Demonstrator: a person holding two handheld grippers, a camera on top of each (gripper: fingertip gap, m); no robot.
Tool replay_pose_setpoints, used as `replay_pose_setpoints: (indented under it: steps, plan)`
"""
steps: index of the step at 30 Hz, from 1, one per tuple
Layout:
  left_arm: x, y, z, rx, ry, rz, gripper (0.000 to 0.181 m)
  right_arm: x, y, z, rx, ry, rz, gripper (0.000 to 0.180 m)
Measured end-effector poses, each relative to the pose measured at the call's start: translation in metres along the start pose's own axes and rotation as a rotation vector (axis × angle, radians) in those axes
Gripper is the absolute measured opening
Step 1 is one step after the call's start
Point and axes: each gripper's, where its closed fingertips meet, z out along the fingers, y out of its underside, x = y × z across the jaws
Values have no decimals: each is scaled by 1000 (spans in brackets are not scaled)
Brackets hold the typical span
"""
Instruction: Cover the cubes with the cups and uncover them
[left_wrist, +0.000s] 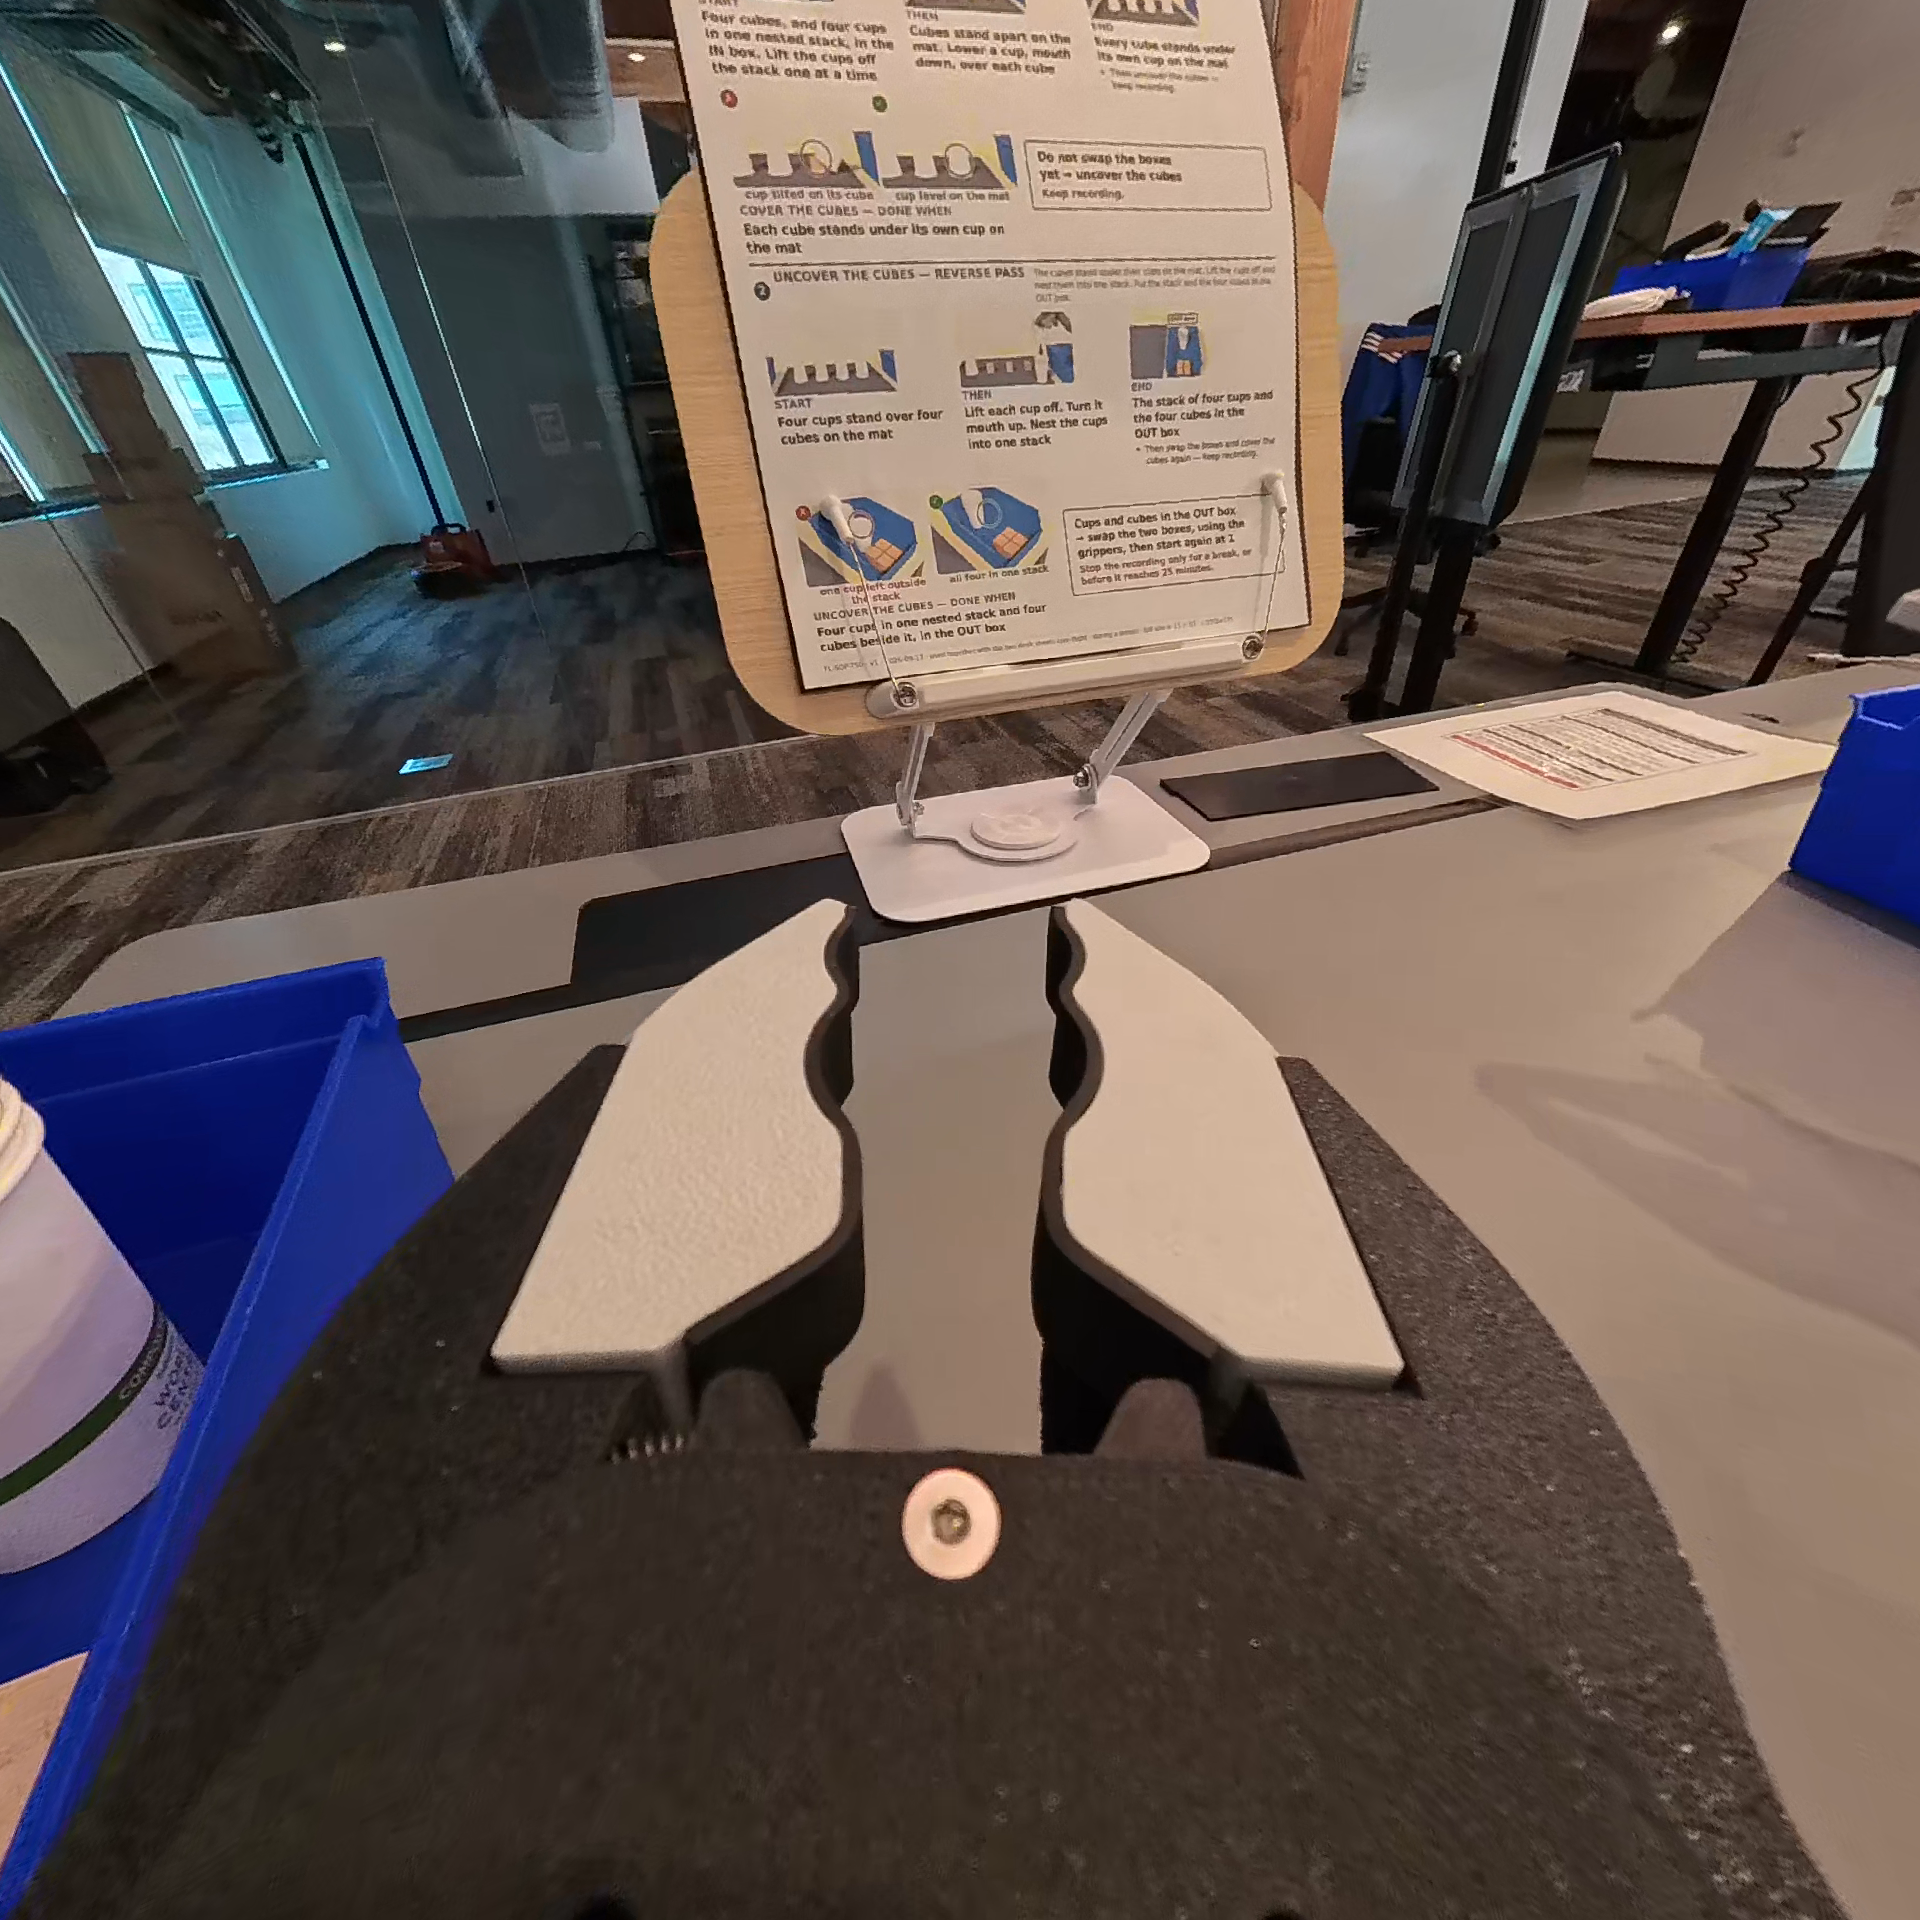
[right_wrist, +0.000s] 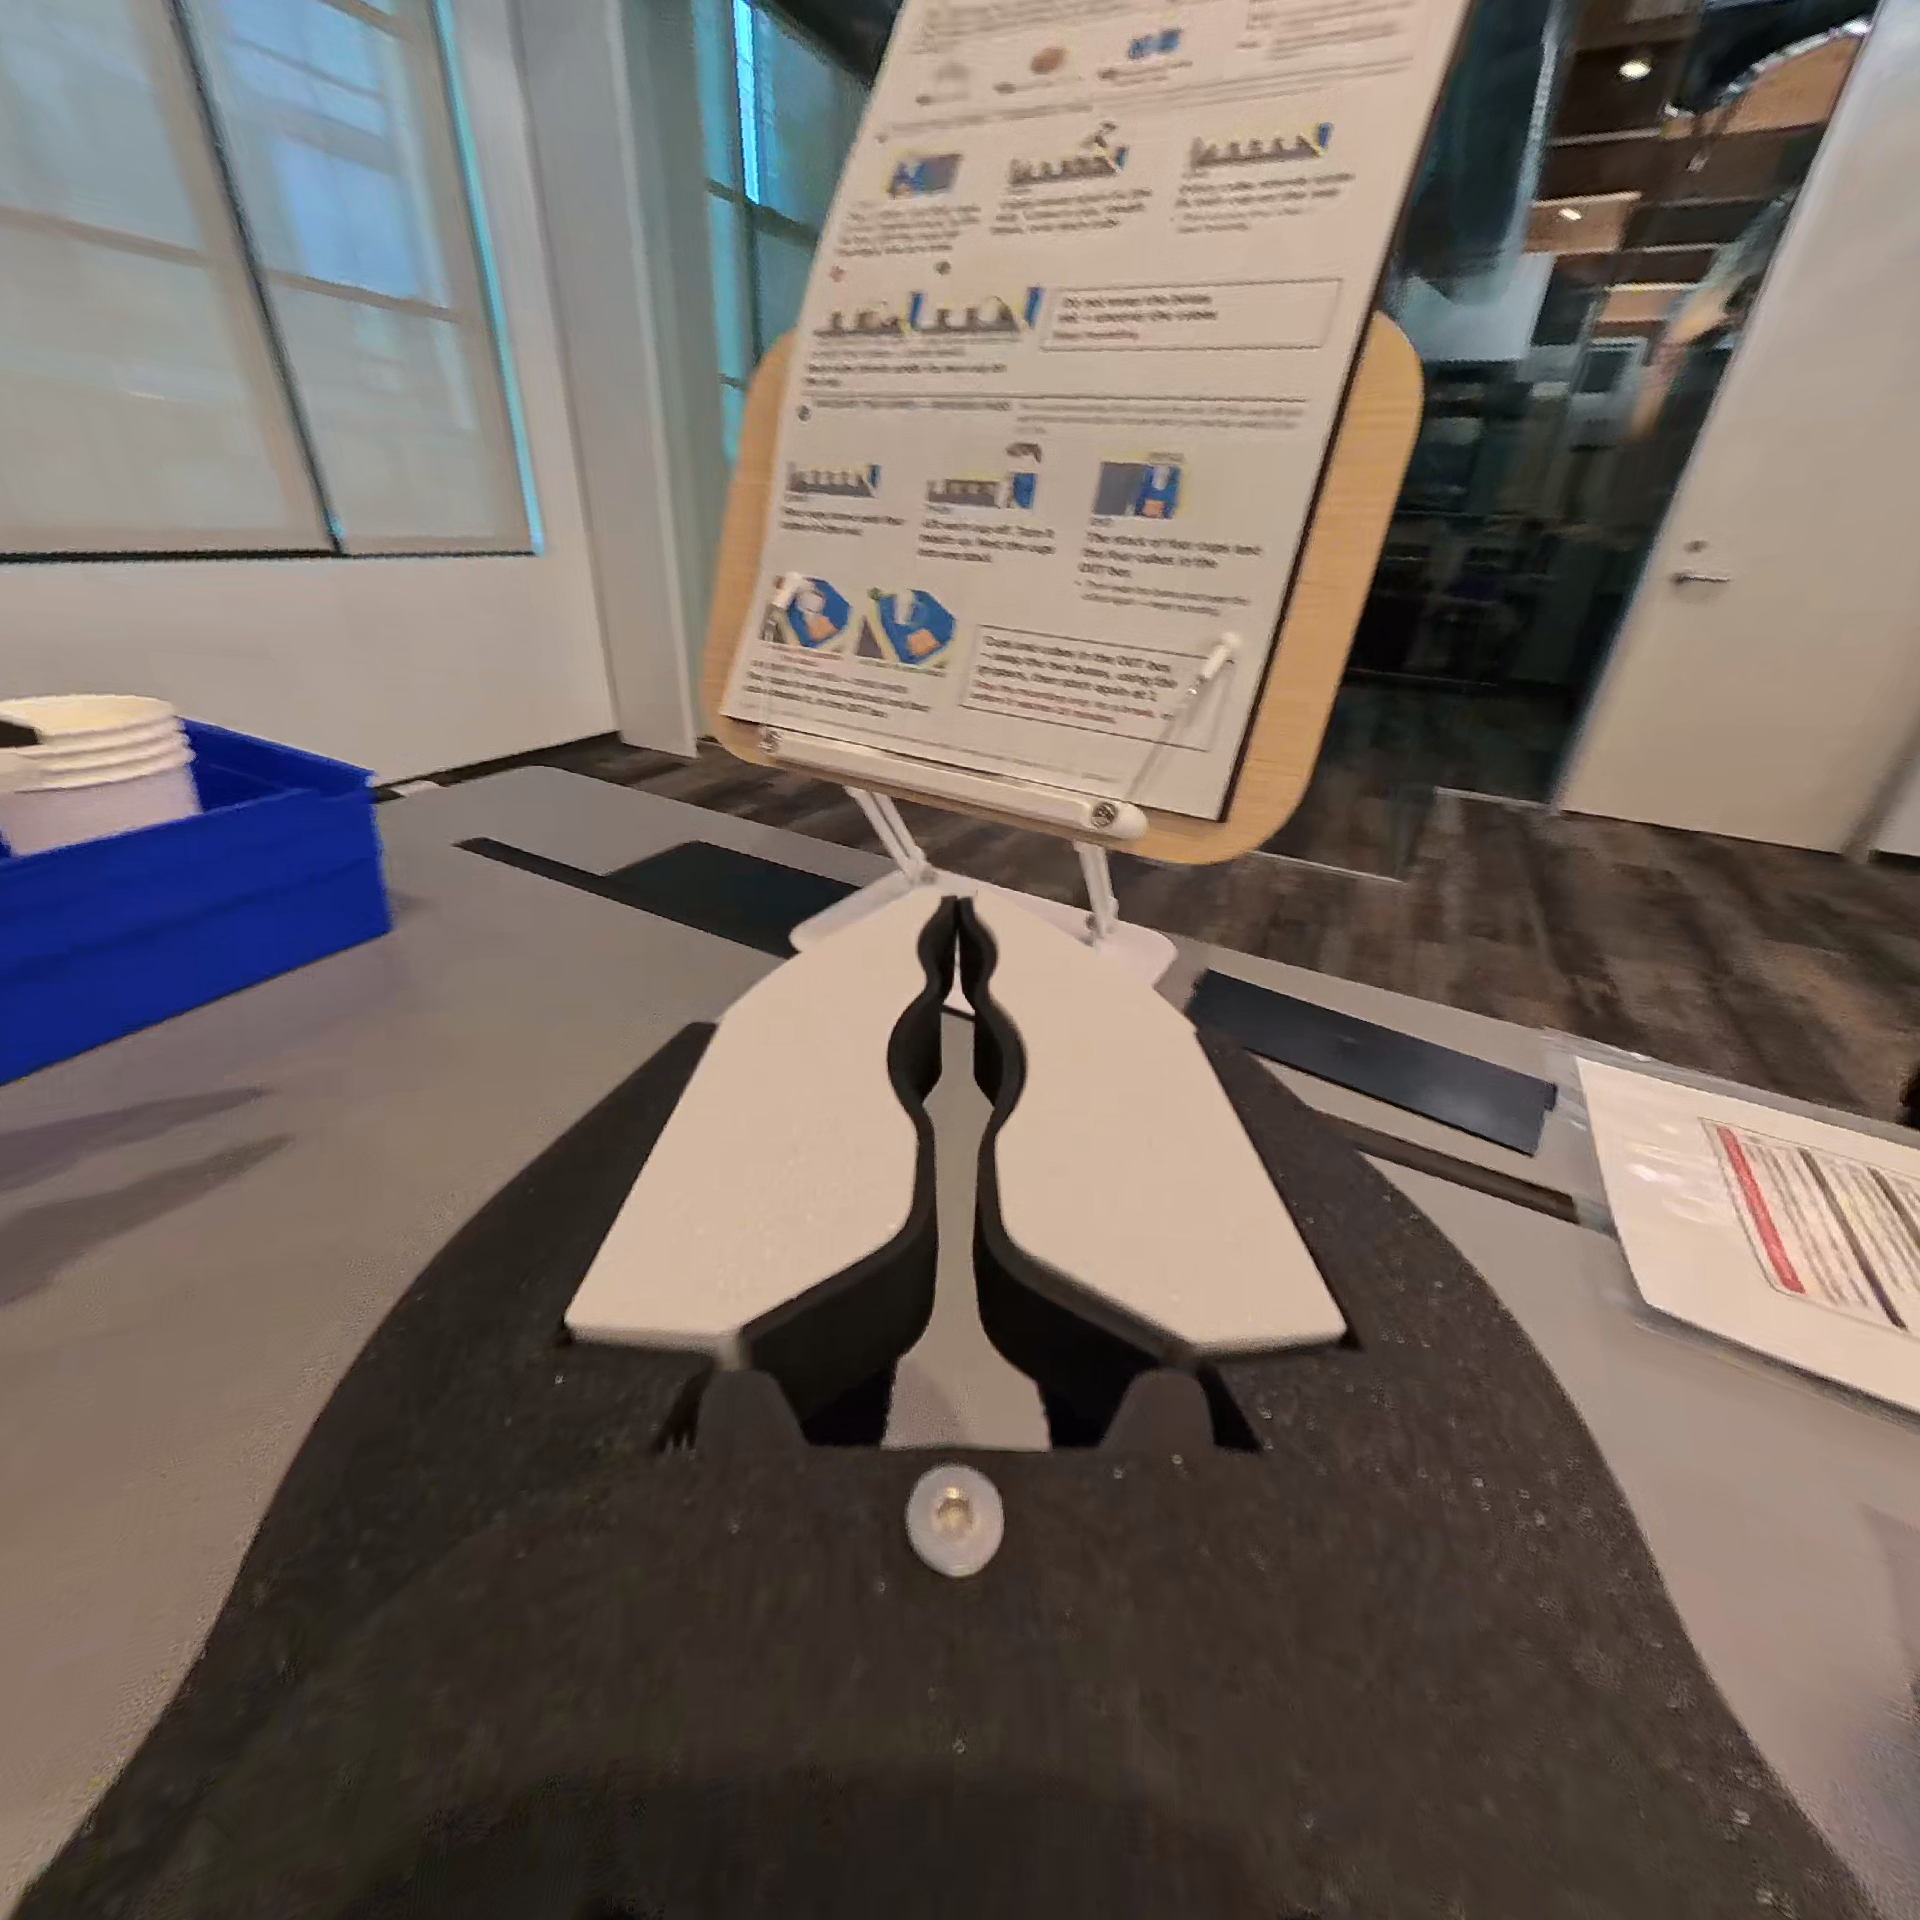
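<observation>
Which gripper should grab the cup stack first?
Left, probably. The left gripper is open with the cup stack in the blue bin right beside it. The right gripper is shut, and the stack sits farther off.

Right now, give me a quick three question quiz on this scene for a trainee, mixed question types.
1. True or false: the left tongs are open with nothing between them.
2. Multiple choice: the stack of cups stands in A) a blue bin, B) a wooden tray, C) a bare spot on the table.
3. Fill in: the right tongs are ____ at the tips.

Key: 1 true; 2 A; 3 shut
</observation>
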Motion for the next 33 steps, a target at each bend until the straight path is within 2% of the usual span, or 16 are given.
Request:
replay_pose_setpoints:
  steps: [4, 9, 15, 22, 26, 28, 33]
  plan:
    - [4, 6, 1, -10, 7, -8, 34, 0, 7, 4, -38, 33, 37, 0]
    - [6, 12, 1, -27, 12, -10, 34, -12, 6, 8, -14, 32, -91, 0]
    - [7, 15, 2, -40, 18, -23, 35, -36, 10, 17, -51, -45, -101, 0]
    - [9, 15, 1, -43, 16, -11, 35, -15, 23, 16, -122, 45, -67, 0]
    - [9, 15, 2, -39, 8, -3, 35, 7, 28, 5, -105, 144, -66, 3]
    - [9, 16, 3, -41, 3, 0, 35, 20, 34, 0, -132, 234, -84, 1]
    - [5, 23, 7, -52, -35, 21, 35, 31, 51, -8, -176, 331, -75, 1]
